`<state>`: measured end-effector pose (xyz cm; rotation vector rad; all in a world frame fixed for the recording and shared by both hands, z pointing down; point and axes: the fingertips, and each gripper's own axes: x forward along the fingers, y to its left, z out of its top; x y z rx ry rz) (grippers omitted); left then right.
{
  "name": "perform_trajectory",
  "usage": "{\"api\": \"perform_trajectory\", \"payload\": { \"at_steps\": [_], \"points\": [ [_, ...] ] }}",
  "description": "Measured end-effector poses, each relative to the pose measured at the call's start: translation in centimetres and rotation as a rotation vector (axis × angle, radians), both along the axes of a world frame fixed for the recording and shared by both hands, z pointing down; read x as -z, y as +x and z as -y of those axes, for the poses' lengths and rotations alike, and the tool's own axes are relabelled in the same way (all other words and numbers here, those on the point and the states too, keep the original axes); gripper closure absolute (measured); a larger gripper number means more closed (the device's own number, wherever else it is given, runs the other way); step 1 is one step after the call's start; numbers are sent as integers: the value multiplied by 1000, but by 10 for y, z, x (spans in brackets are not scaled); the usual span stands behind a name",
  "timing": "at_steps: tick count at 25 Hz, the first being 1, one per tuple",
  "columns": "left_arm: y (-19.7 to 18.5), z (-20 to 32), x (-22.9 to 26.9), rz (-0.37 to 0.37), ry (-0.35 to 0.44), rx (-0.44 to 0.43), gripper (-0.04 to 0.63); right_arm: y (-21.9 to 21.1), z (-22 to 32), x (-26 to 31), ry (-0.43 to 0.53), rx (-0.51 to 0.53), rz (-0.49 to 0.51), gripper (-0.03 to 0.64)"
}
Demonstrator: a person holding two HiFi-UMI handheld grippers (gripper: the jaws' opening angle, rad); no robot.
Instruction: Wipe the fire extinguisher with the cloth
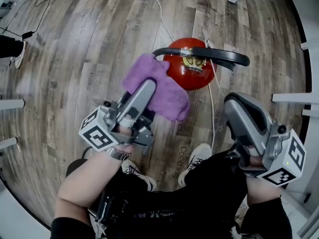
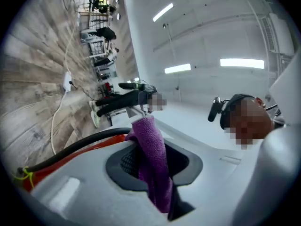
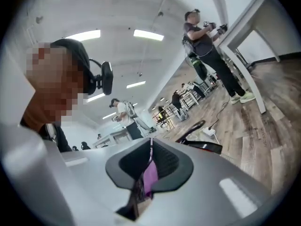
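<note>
My left claw [image 1: 144,91] comes in from the lower left, its marker cube [image 1: 97,129] towards me. It is clenched on the fluffy purple microfibre cloth [image 1: 160,87] - from its own view the cloth stands pinched between the two dark pads, with a fold sticking up beyond the tips and the rest trailing down towards the camera. From above, the cloth bunches round the claw's tip and spreads to the right, overlapping the left flank of the red steel fire extinguisher [image 1: 180,71]. I cannot tell whether cloth and metal actually touch.

The extinguisher stands upright on the grey-brown wood-plank floor [image 1: 75,44], just ahead of my white trainers [image 1: 197,158]. I am looking almost straight down on its domed top. The brass valve [image 1: 192,62] sits at the centre, and the curved black hose [image 1: 212,55] arches over it from left to right. A thin white cable [image 1: 212,108] runs along the floor close past the extinguisher's right side.

My right claw [image 1: 235,106] hovers at the right, well apart from the cloth and the extinguisher, above my dark trouser leg. Its jaws are drawn together - the pads meet in a thin line. A sliver of purple shows low in the slit; I cannot make out what it is.
</note>
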<state>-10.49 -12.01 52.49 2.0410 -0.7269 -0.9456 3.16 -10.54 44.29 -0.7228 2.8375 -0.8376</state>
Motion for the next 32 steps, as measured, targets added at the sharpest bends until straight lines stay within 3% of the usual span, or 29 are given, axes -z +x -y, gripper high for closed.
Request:
{"api": "perform_trajectory", "payload": {
  "at_steps": [4,7,9,11,15,19,21,25,27,29,32],
  "points": [
    [21,5,-30,-110,-89,5,518,18,13,-2,-78,-22,150,615],
    [21,4,-47,-138,-143,28,518,15,10,0,-61,17,168,615],
    [21,4,-69,-111,-207,40,520,16,13,-2,-40,18,155,615],
    [23,5,-98,-70,-274,38,520,20,19,-3,-55,24,204,615],
    [24,4,-162,19,-396,33,520,42,37,-9,-178,-12,387,615],
    [21,6,-229,116,-493,45,522,72,54,-27,-314,-120,513,615],
    [16,6,-272,210,-550,70,523,84,59,-35,-358,-168,549,615],
    [16,1,-351,307,-660,142,525,93,61,-37,-363,-201,552,615],
    [17,-4,-374,299,-673,190,522,94,60,-40,-368,-204,535,615],
    [16,-4,-377,230,-657,234,517,95,60,-45,-375,-207,512,617],
    [16,-3,-377,199,-667,221,520,101,62,-50,-379,-224,500,617]
  ]
}}
